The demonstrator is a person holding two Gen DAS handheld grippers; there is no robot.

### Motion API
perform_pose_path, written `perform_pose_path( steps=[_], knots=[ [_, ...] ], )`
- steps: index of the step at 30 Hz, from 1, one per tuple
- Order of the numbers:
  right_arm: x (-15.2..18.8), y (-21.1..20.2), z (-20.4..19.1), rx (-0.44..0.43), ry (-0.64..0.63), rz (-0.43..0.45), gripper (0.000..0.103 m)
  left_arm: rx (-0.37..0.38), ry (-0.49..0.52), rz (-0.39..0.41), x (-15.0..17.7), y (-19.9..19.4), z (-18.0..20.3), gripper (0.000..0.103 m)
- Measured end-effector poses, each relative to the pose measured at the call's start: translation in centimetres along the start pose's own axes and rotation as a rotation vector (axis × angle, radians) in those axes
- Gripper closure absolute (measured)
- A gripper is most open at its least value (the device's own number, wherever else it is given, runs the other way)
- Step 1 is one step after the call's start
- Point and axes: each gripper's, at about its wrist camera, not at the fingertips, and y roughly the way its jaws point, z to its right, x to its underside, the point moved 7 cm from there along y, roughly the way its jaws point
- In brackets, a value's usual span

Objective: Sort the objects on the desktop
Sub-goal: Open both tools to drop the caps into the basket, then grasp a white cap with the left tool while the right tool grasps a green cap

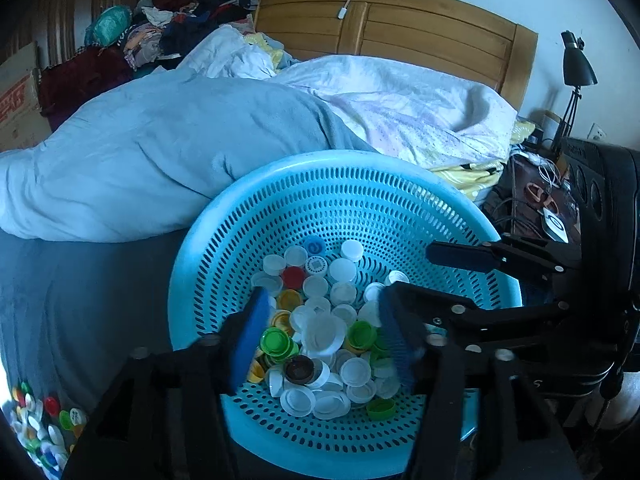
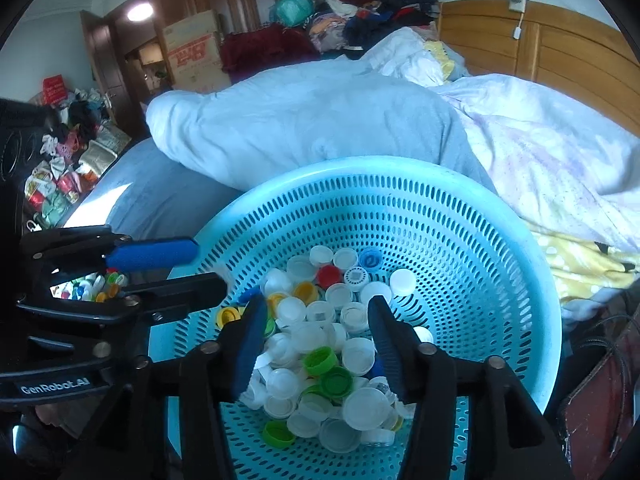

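- Both hand-held grippers hang over the blue basket [image 1: 400, 184] on the bed [image 1: 80, 300]; bottle caps [image 1: 320, 320] are heaped in its bottom
- Left hand-held gripper [image 1: 320, 332]: jaws parted, nothing between the pads
- Right hand-held gripper [image 2: 316, 340]: likewise parted and empty
- Step, as I judge it: between picks
- Next: settle on one cap, perhaps a green cap [image 2: 320, 360], and close on its rim; a second cap pile [image 1: 40, 428] lies on the bed beside the basket

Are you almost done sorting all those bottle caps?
Not nearly. A small pile of caps already lies out on the bed, so some look moved. Right now the left gripper and the right gripper both hang open over the blue basket, with nothing pinched. Lots of caps are left in it: mostly white, plus green, yellow, a red cap and a blue cap.
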Motion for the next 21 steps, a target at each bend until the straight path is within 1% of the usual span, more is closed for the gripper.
perform_pose_path(
  steps=[1, 2, 3, 5, 7, 9, 10, 12, 14, 16, 18, 19, 21],
  knots=[
    [-0.2, -0.3, 0.0, 0.005, 0.000, 0.011, 0.036, -0.009, -0.011, 0.017, 0.0, -0.5, -0.5, 0.027],
    [-0.3, -0.7, -0.2, 0.010, -0.002, 0.026, 0.025, -0.015, -0.019, 0.030, 0.2, -1.0, -1.0, 0.026],
    [-0.5, -1.1, -0.5, 0.010, -0.006, 0.043, 0.021, -0.019, -0.024, 0.040, 0.6, -1.8, -1.7, 0.026],
    [-0.7, -1.8, -1.4, 0.005, -0.021, 0.059, 0.020, -0.043, -0.028, 0.061, 1.9, -3.3, -3.5, 0.026],
    [-0.7, -2.4, -2.5, -0.008, -0.038, 0.081, 0.020, -0.118, -0.040, 0.100, 4.4, -5.8, -6.4, 0.026],
    [-0.5, -3.0, -3.6, -0.024, -0.047, 0.101, 0.020, -0.191, -0.076, 0.124, 8.2, -8.7, -10.3, 0.026],
    [-0.3, -3.1, -4.3, -0.033, -0.053, 0.105, 0.020, -0.239, -0.118, 0.117, 10.8, -10.2, -13.1, 0.026],
    [0.2, -2.9, -5.9, -0.055, -0.069, 0.097, 0.020, -0.306, -0.226, 0.093, 16.1, -12.7, -18.4, 0.026],
    [0.9, -2.2, -7.7, -0.069, -0.082, 0.075, 0.020, -0.385, -0.395, 0.054, 22.1, -15.3, -24.4, 0.027],
    [1.8, -1.2, -10.2, -0.096, -0.114, 0.044, 0.020, -0.481, -0.582, 0.047, 28.1, -18.5, -30.1, 0.027],
    [2.6, 0.0, -12.8, -0.128, -0.139, 0.009, 0.020, -0.539, -0.723, 0.053, 32.8, -20.7, -33.9, 0.028],
    [2.9, 0.6, -13.8, -0.142, -0.145, -0.004, 0.020, -0.547, -0.756, 0.050, 34.1, -21.2, -34.9, 0.028],
    [3.6, 1.6, -16.1, -0.165, -0.168, -0.029, 0.020, -0.535, -0.774, 0.035, 35.9, -21.2, -35.7, 0.028]
  ],
)
